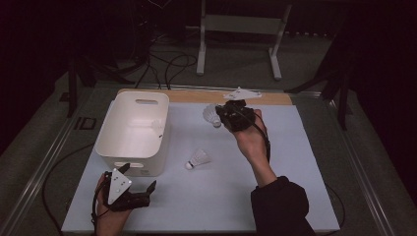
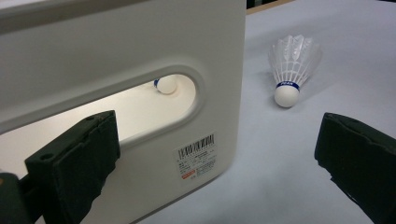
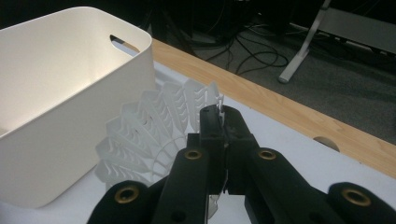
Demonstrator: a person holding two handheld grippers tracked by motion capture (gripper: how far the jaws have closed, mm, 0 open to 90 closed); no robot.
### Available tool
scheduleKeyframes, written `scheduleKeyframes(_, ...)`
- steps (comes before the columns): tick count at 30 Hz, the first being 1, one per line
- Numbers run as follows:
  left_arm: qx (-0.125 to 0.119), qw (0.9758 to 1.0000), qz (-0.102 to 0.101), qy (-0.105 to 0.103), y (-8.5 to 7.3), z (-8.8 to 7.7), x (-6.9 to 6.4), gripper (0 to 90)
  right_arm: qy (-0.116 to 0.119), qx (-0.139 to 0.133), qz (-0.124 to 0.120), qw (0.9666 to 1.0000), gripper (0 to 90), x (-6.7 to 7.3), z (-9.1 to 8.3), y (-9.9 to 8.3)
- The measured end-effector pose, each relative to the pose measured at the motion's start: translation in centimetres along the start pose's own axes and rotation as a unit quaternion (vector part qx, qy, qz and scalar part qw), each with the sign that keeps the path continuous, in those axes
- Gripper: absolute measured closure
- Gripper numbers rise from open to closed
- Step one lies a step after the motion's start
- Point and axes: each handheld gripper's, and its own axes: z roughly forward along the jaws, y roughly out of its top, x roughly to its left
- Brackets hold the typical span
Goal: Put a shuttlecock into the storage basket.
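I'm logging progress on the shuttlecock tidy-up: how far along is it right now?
Done: one shuttlecock already lies inside the white bin. In hand: the right gripper is shut on the skirt of a second shuttlecock, held above the table right of the bin. Left: a third shuttlecock lies on the table. The left gripper is open.

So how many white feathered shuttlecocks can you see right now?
3: one white feathered shuttlecock pinched in the right gripper, one lying on the table, one inside the white plastic bin. More may be hidden inside.
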Motion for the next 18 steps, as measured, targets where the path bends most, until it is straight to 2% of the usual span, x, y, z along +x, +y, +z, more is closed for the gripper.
scheduleKeyframes(18, 0.004, 1.0, 0.002, -0.002, 0.01, -0.01, 0.0, 0.6, 0.006, -0.002, -0.005, 1.0, 88.8, 0.34, 0.64, 0.27)
